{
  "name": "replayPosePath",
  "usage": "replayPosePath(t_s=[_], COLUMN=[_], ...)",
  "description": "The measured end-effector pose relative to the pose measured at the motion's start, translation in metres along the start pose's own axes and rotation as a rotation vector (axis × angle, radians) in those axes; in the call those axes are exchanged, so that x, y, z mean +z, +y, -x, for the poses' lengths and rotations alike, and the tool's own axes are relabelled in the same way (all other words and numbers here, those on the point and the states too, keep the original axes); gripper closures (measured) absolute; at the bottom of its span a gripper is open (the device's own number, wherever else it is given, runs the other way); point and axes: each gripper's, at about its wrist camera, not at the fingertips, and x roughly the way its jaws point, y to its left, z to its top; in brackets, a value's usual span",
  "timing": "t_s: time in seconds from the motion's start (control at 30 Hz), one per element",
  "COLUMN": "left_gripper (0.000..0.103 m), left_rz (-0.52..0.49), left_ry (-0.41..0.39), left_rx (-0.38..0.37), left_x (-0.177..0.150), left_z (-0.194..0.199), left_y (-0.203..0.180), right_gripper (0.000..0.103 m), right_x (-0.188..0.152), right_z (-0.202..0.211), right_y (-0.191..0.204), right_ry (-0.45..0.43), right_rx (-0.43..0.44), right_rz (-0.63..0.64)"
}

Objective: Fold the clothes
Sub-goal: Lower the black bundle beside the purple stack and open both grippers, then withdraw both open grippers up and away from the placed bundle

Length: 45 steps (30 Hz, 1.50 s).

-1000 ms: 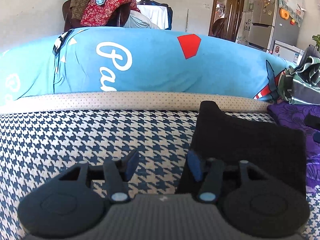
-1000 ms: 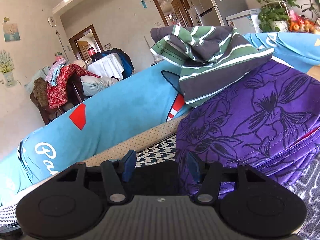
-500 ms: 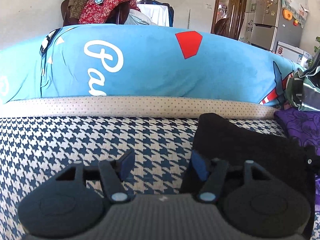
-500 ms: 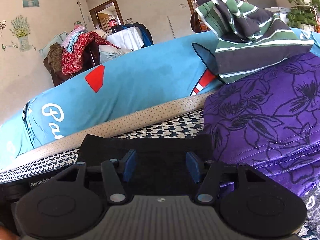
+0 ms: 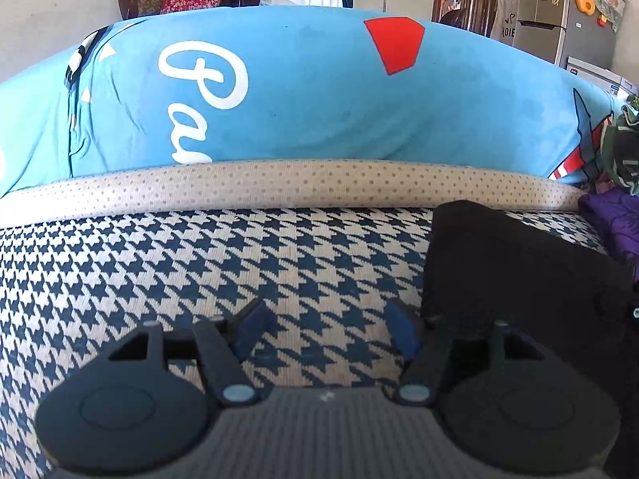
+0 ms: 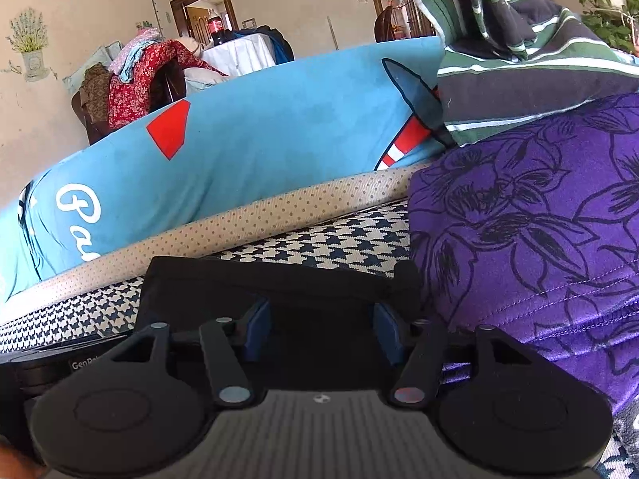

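Black folded garment (image 5: 515,263) — flat on the houndstooth cover (image 5: 199,263), just beside the purple floral cloth (image 6: 531,215); left tool (image 5: 325,325) jaws apart and lately widening, nothing between; right tool (image 6: 321,329) — apart over the garment.

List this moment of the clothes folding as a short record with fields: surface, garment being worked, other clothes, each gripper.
surface: houndstooth cover, blue-and-white, with a dotted beige edge and a blue cushion behind it
garment in work: black garment lying flat on the cover
other clothes: purple floral garment right of the black one; striped green garment on top of it
left gripper: jaws have just been opening, nothing between them, over bare cover beside the black garment's left edge
right gripper: open, over the black garment
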Motion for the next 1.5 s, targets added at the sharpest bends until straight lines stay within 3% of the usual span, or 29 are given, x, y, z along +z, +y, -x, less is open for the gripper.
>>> replayPosePath(t_s=[0.17, 0.57, 0.87, 1.1, 1.33, 1.5], left_gripper=[0.018, 0.004, 0.000, 0.000, 0.000, 0.000], left_rz=[-0.061, -0.164, -0.151, -0.174, -0.200, -0.220], left_ry=[-0.004, 0.070, 0.130, 0.145, 0.165, 0.162], left_rx=[0.020, -0.038, -0.040, -0.026, -0.031, -0.011], left_x=[-0.006, -0.038, -0.057, -0.071, -0.087, -0.093], left_z=[0.027, 0.094, 0.121, 0.135, 0.146, 0.154], left_y=[0.002, -0.008, -0.008, -0.015, -0.028, -0.032], right_gripper=[0.040, 0.026, 0.016, 0.015, 0.014, 0.011], right_x=[0.007, -0.009, -0.018, -0.032, -0.048, -0.058], right_z=[0.008, 0.040, 0.071, 0.088, 0.101, 0.109], right_y=[0.006, 0.026, 0.043, 0.039, 0.021, 0.014], right_ry=[0.019, 0.089, 0.122, 0.164, 0.223, 0.260], right_rx=[-0.015, -0.082, -0.086, -0.107, -0.141, -0.223], right_rz=[-0.017, 0.025, 0.099, 0.185, 0.144, 0.111])
